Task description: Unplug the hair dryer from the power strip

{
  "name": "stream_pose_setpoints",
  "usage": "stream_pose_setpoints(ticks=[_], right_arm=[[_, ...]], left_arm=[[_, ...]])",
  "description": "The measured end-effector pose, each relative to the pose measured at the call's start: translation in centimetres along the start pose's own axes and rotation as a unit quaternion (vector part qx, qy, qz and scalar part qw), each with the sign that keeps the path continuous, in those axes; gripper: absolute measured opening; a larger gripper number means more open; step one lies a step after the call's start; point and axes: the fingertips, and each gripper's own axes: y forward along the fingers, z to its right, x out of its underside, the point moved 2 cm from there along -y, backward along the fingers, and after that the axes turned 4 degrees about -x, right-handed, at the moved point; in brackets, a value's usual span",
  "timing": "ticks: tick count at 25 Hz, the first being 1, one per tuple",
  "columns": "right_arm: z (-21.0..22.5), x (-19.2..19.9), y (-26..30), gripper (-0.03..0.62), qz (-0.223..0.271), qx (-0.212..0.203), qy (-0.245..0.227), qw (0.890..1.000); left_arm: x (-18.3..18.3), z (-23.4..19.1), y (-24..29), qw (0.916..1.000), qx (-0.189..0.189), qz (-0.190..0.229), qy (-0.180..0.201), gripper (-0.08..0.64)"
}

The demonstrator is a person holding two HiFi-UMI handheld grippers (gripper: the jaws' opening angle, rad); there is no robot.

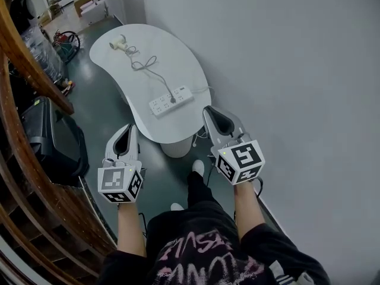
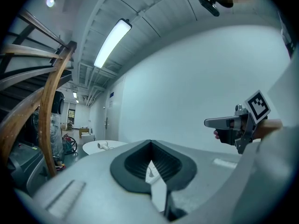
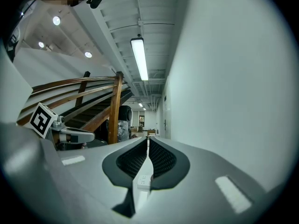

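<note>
Approach step: neither gripper has reached the worktop (image 1: 172, 58) yet, and the plug (image 1: 173, 99) sits in the strip (image 1: 171, 101), so nothing is unplugged. The strip lies at the near edge of the worktop. From it the cord (image 1: 148, 64) runs away to the dryer (image 1: 119, 42), which lies well beyond the strip at the far end.

The right gripper (image 1: 208, 109) hangs just to the right of the strip, off the worktop edge. Its jaws are a hair apart with nothing between them, and the strip shows through the slit. The left gripper (image 1: 133, 127) is nearer the person than the strip and to its left, over the floor. Its jaw tips are pressed together and it holds nothing.

The next move probably calls for bringing both grippers over the strip. One would need to spread its jaws wide enough to take the plug body, not the cord. The other would press the strip down so it does not lift as the plug is drawn straight out
</note>
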Motion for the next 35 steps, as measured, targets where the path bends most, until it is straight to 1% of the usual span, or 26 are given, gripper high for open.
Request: stream_pose_setpoints(ticks=[6,10,20,35], right_arm=[[1.3,0.5,1.4,0.023,0.004,-0.006,0.007,1.000],[2.7,0.9,3.0,0.023,0.007,-0.013,0.017,1.000],[6.2,2.9,5.8,0.025,-0.009,-0.016,0.036,0.999],[10.9,5.9,11.7,0.026,-0.037,-0.027,0.056,0.997]], left_arm=[[-0.1,0.1,2.2,0.9999,0.006,-0.002,0.013,0.002],[-0.2,0.0,4.1,0.9998,0.003,-0.006,0.020,0.002],[1.7,0.3,8.5,0.9993,0.005,-0.032,0.017,0.002],[4.1,-1.5,15.3,0.9981,-0.004,-0.061,0.003,0.002]])
